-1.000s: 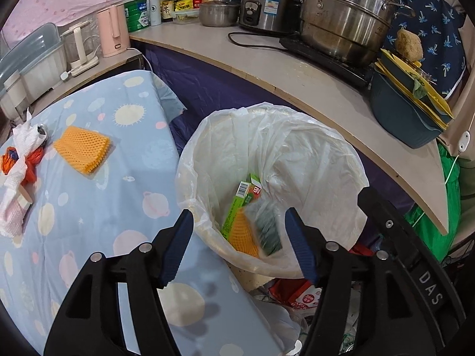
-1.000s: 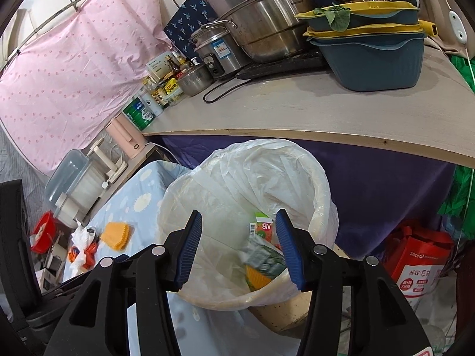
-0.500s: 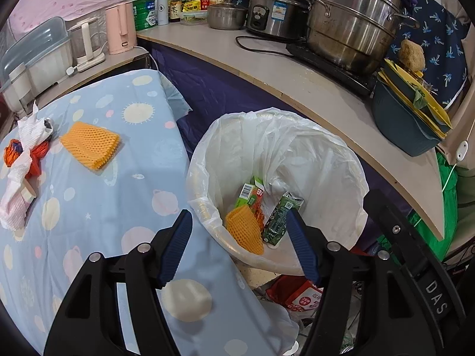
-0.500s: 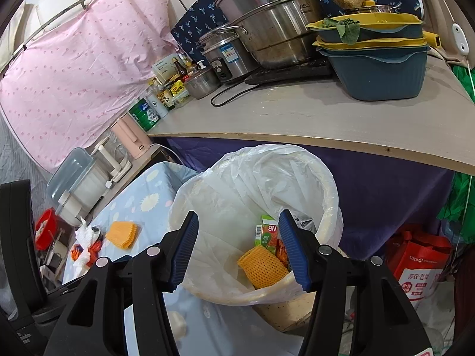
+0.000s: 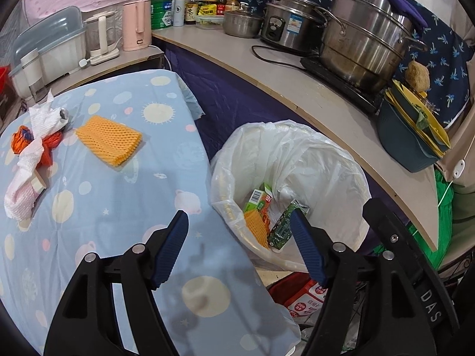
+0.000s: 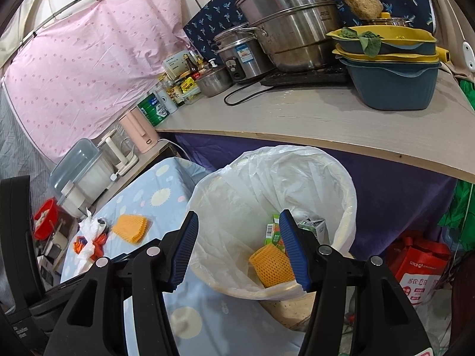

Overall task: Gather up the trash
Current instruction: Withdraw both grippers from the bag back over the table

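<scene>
A bin lined with a white bag (image 5: 326, 160) stands beside the table with the blue cloth (image 5: 104, 207). Inside it lie an orange foam net (image 5: 256, 227), a light green carton (image 5: 258, 203) and a dark green carton (image 5: 283, 225). My left gripper (image 5: 237, 216) hovers over the table edge and the bin's rim, jaws opening, nothing between them. My right gripper (image 6: 238, 216) hangs open and empty above the bin (image 6: 297, 172). On the table lie another orange foam net (image 5: 109, 141), a white tissue (image 5: 29, 148) and an orange-red wrapper (image 5: 20, 141).
A curved counter (image 5: 297, 95) behind the bin carries steel pots (image 5: 365, 44), a cooker, bottles and a blue basin (image 5: 406, 148). A pink kettle (image 5: 135, 26) and a lidded box stand at the table's far end. A red bag (image 6: 418, 264) sits on the floor.
Both grippers have drawn back and up from the bin toward the table. The cartons, blurred as they fell a second ago, now lie still in the bin. The left jaws stand slightly wider.
</scene>
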The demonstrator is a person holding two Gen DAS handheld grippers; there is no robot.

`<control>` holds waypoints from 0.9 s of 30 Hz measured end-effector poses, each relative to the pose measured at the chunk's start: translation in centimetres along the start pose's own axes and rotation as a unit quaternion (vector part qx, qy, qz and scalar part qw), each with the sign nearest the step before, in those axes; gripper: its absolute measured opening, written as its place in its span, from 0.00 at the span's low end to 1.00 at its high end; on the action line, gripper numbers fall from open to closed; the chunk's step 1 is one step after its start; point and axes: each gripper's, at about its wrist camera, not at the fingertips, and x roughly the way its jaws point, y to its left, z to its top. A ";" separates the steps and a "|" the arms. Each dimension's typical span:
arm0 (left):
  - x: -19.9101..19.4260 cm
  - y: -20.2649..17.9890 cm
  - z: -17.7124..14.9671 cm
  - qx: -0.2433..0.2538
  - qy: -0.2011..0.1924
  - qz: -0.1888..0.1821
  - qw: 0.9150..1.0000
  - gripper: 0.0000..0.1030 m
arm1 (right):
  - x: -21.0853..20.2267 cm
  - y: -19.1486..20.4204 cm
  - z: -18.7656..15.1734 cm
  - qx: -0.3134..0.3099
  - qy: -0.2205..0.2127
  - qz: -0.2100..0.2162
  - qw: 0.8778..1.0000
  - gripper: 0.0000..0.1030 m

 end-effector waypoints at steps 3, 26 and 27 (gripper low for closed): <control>-0.4 1.1 0.1 -0.009 -0.004 0.000 1.000 0.66 | 0.1 1.0 -0.2 -0.008 0.002 0.002 1.000 0.54; -3.8 21.3 -1.5 -0.179 -0.030 0.128 0.975 0.85 | 4.6 12.0 -4.5 -0.097 0.061 0.034 0.993 0.54; -3.9 22.3 -1.7 -0.185 -0.030 0.134 0.973 0.85 | 4.8 12.6 -4.8 -0.101 0.065 0.035 0.992 0.54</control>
